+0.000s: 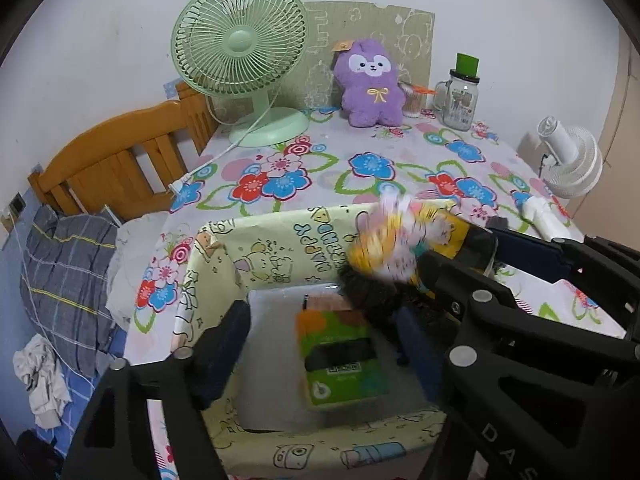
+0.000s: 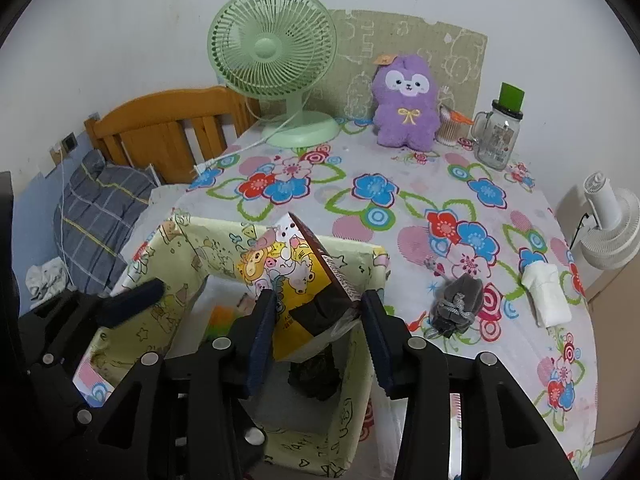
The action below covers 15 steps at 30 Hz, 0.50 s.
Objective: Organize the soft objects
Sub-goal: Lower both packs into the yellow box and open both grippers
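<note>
Right wrist view: a yellow cartoon-printed packet [image 2: 288, 280] is clamped between the pads of the right gripper [image 2: 316, 320], held over the open paper-wrapped box [image 2: 176, 248]. The left gripper [image 1: 320, 328] is seen spread wide above the same box, nothing pressed between its pads. Farther back on the flowered tablecloth [image 2: 400, 208], a purple plush toy [image 2: 404, 108] is propped beside a green fan [image 2: 276, 56].

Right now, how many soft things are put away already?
One green packet already lies in the box. The right gripper holds a yellow cartoon packet above it. Purple plush, grey pouch and white roll wait on the table.
</note>
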Available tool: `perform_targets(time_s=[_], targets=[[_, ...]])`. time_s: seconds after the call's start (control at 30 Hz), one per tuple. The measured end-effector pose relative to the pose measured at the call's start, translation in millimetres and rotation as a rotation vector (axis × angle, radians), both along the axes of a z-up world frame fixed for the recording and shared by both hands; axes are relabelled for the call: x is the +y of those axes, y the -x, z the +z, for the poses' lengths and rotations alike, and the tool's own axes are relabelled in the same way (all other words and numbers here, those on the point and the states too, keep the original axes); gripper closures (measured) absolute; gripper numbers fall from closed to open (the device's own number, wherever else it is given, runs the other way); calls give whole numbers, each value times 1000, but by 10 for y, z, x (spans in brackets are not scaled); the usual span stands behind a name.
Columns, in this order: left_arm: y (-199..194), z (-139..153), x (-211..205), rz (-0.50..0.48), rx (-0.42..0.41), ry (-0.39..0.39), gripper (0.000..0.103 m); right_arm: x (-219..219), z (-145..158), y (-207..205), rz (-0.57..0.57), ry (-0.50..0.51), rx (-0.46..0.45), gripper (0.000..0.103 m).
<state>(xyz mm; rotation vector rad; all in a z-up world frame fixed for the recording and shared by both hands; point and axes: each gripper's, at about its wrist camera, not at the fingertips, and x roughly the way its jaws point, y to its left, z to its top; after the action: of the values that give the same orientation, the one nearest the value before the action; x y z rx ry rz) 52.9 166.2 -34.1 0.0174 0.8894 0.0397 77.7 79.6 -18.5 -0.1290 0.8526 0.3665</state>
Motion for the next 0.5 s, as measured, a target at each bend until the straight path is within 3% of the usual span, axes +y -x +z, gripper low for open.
perform_targets(time_s=[0.07,0.13,0.3,0.5], targets=[[-11,-32,0,3,1,-23,12,8,-37,-21,1,11,10,53],[-38,-71,0,0,20,-34,12,10,-71,-42,2,29,26,49],[-76,-137,-12,-20,54,-13,9,-28,-78,-30,-15,58,9,27],[-79,-145,-99,-45,62,-14,7,-117,-69,-17,-35,81,-8,22]])
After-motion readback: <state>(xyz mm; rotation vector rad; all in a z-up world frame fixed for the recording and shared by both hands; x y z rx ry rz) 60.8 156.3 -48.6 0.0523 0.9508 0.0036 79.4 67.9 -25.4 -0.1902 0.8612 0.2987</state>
